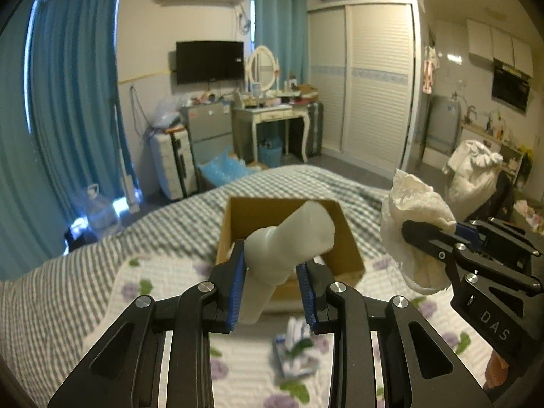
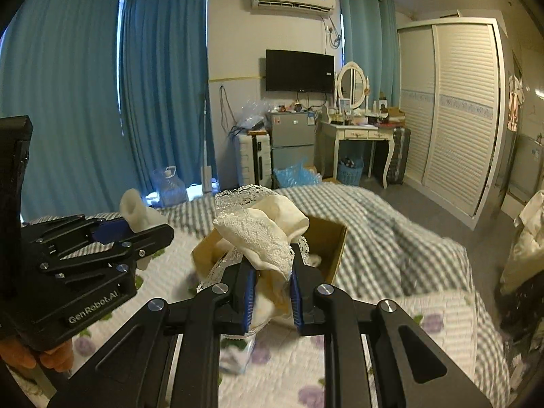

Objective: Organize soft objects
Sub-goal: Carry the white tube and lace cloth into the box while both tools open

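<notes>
My left gripper (image 1: 272,289) is shut on a pale white sock (image 1: 289,238) and holds it above an open cardboard box (image 1: 350,251) on the bed. It also shows in the right wrist view (image 2: 136,231) with the sock (image 2: 136,214). My right gripper (image 2: 272,292) is shut on a cream lace-trimmed cloth (image 2: 261,234) and holds it above the near edge of the box (image 2: 329,241). The right gripper (image 1: 418,234) and its cloth (image 1: 408,210) appear right of the box in the left wrist view.
A tissue pack (image 1: 295,350) lies on the floral quilt (image 1: 170,282) just below the grippers. The bed has a grey checked blanket (image 2: 391,224). A dressing table (image 2: 360,136), a fridge (image 2: 292,142) and a wardrobe (image 2: 455,115) stand beyond.
</notes>
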`<state>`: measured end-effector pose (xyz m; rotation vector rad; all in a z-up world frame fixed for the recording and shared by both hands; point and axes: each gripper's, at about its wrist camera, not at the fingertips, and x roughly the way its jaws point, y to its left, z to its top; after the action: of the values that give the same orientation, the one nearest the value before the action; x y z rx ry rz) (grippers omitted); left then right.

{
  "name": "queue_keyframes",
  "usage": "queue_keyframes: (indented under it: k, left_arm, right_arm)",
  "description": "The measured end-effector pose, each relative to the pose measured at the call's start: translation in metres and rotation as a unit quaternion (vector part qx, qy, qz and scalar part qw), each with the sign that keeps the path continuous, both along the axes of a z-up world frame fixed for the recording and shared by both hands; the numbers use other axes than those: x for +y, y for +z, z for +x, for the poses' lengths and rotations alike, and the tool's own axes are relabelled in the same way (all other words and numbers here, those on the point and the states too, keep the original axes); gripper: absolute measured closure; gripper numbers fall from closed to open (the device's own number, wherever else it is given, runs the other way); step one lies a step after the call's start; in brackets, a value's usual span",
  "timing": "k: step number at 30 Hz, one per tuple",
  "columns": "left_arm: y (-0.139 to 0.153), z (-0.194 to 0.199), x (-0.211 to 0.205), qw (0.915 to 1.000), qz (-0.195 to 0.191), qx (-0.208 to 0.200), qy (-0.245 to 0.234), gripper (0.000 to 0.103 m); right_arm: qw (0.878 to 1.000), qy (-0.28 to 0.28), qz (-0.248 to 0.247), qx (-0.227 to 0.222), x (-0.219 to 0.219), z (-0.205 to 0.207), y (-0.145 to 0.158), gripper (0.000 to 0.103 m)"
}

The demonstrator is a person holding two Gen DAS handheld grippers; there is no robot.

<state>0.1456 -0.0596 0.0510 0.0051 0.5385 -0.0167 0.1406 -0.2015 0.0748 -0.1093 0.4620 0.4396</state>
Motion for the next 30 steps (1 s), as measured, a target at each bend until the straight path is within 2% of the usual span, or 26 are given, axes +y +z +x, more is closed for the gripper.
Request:
queue_keyframes:
  k: [8,14,19,23,25,28,30]
  left_arm:
    - [-0.014,0.076,-0.005,0.9997,0.020,0.009,-0.008,0.075]
    - [-0.052,0.136,-0.001,0.9992,0.014,0.037,-0.012,0.075]
    - [-0.076,0.162,-0.005,0.9978,0.033,0.053,-0.023,0.075]
    - [-0.094,0.173,-0.003,0.9959,0.009,0.080,-0.041,0.072]
    - [-0.098,0.174,-0.002,0.9961,0.002,0.080,-0.037,0.071]
    - [-0.098,0.174,-0.003,0.9964,-0.002,0.083,-0.018,0.032]
    - [-0.091,0.165,-0.002,0.9976,-0.012,0.068,-0.008,0.029]
  right_arm:
    - [1.000,-0.016,0.000,0.006,0.012,0.076,-0.006,0.086]
    - [0.999,-0.028,0.004,0.042,0.020,0.146,-0.036,0.086]
    - [0.997,-0.038,0.003,0.070,0.018,0.191,-0.072,0.086]
    - [0.995,-0.031,0.013,0.094,0.017,0.210,-0.097,0.086]
    - [0.995,-0.028,0.015,0.099,0.017,0.218,-0.105,0.085]
    - [0.994,-0.031,0.015,0.102,0.016,0.220,-0.109,0.062]
    - [0.994,-0.042,0.020,0.097,0.012,0.218,-0.108,0.053]
